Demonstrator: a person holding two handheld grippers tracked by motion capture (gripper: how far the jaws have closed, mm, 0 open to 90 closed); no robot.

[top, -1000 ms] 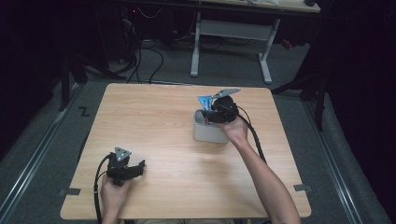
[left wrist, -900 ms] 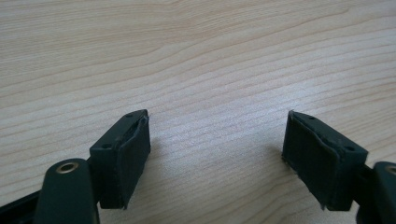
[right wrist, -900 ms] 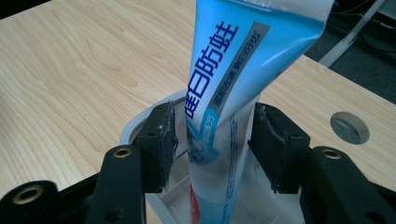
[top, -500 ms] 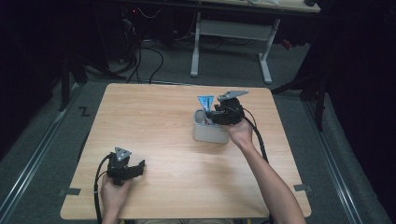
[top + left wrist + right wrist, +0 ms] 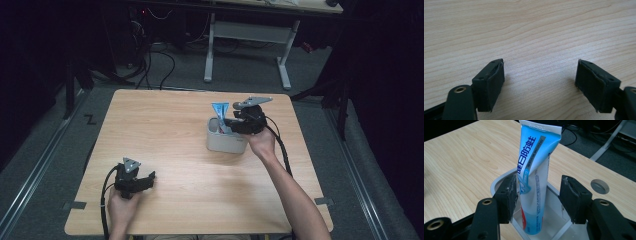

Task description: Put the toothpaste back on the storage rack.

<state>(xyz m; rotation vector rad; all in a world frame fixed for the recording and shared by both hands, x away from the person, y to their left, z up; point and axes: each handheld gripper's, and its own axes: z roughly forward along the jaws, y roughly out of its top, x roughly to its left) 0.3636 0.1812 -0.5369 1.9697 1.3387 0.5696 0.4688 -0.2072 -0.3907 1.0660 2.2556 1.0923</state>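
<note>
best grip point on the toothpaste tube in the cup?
Grip the toothpaste tube mid-body, just above the cup rim, coming from above with jaws across its flat faces. It stands nearly upright, crimped end up, leaving the middle exposed. The right hand-held gripper straddles it there, open.

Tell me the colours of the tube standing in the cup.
The tube is light blue and white with dark blue lettering and some red near its base; the right gripper view shows it best.
</note>
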